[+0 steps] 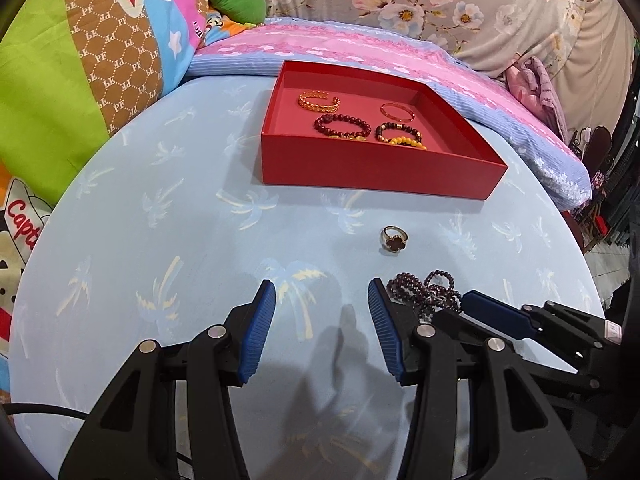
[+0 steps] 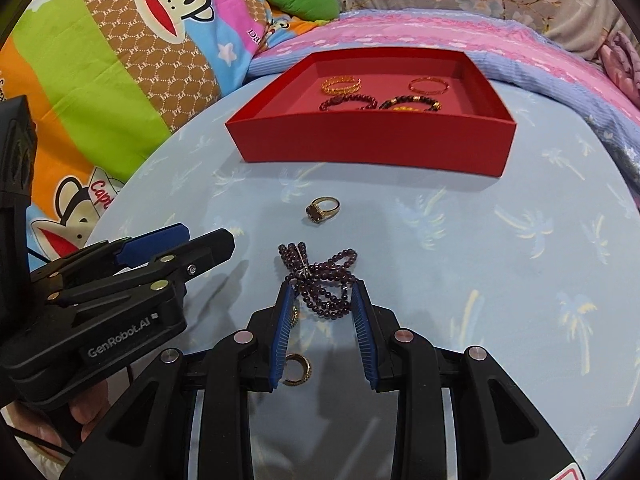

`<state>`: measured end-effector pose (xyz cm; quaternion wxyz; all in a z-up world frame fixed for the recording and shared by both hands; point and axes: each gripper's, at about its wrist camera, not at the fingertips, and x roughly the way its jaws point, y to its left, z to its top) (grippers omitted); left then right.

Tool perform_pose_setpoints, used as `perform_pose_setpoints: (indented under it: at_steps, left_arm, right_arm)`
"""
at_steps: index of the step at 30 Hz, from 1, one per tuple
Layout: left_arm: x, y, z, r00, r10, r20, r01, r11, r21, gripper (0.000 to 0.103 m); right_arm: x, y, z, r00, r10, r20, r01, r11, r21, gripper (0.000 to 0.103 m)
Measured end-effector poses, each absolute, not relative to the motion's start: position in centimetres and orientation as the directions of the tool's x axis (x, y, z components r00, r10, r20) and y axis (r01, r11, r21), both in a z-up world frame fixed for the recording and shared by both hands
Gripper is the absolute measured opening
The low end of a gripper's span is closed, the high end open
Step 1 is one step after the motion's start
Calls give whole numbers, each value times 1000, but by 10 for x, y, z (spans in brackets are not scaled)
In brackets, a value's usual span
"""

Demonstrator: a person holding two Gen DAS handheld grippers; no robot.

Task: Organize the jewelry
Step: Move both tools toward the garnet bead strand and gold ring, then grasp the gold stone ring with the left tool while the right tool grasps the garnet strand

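Nearest, the right gripper [image 2: 322,300] stands wide, its jaws flanking a heaped purple bead necklace [image 2: 320,280] on the blue palm-print sheet [image 2: 480,260]; a small gold ring [image 2: 298,368] lies beneath it. The left gripper [image 1: 322,300] is likewise wide and empty. The strand is probably light, limp and slippery, best pinched across the bunched middle. Beyond lies a gold ring with dark stone [image 2: 323,209], then the red tray [image 2: 372,148] holding bracelets; open sheet lies between.
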<state>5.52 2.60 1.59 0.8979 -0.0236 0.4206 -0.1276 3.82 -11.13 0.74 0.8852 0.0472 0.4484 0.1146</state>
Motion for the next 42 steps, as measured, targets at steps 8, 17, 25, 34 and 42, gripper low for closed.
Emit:
perform_pose_setpoints:
  at_steps: [8,17,25,34,42]
  left_arm:
    - [56,27,16,612,-256,-748,205,965,-163,46]
    - [58,32,17,613,-251,-749,189,967,-169,46]
    - [61,29,16,608,-254,-753,198,966,-166,46]
    - [68,4,20,600,-292,-745,252,953,-170,46]
    - [86,-31,13,572,-323,-754,310,936,-165,44]
  right_arm:
    - [47,-106,5,586,209,-783,-168,977,135,31]
    - [56,-106,2,591,202,-781,-163,978,129,48]
    - [55,-121,4,590,208,-780,-130,978,162,6]
    - [44,-153,15,624,155,-766,-47,986,161,4]
    - [43,-169,16,629,140,-765,-17,986,166,4]
